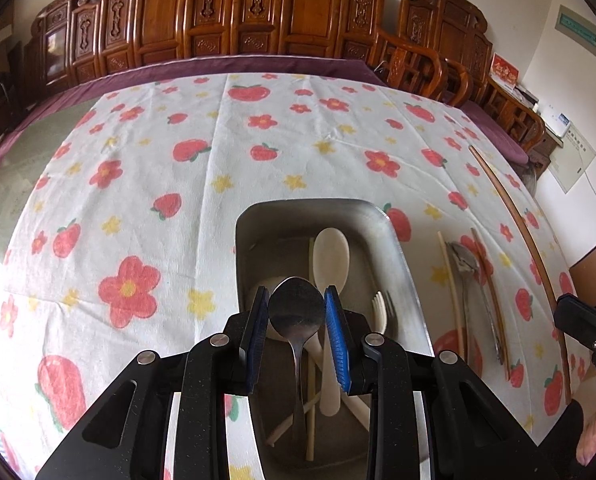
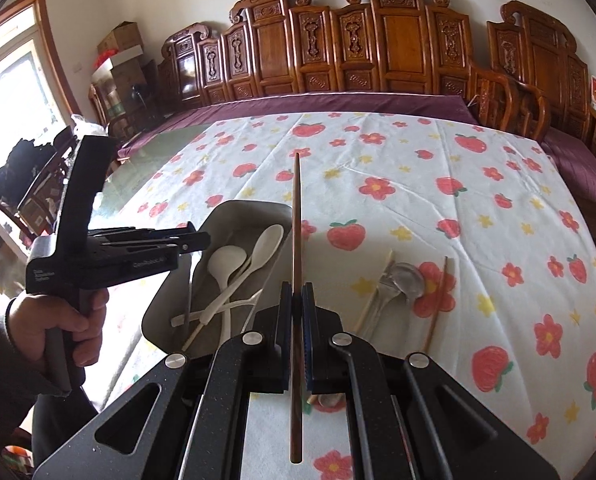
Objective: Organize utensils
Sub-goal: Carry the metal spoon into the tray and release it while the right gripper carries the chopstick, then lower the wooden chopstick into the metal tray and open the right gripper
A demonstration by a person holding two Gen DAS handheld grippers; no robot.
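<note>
Jaws grip spoon (image 1: pixel 295 312) over tray (image 1: pixel 394 240), cloth (image 1: pixel 137 180) open

Readable text: almost none from where I sit.

On the side of the left gripper (image 2: pixel 193 240) I see small pale print, but I cannot make out the words. A red card (image 1: pixel 505 73) by the wall carries gold characters too blurred for me to read. The white panel (image 1: pixel 574 160) and the green-framed wall sign (image 1: pixel 580 32) show lines of print, all illegible.
</note>
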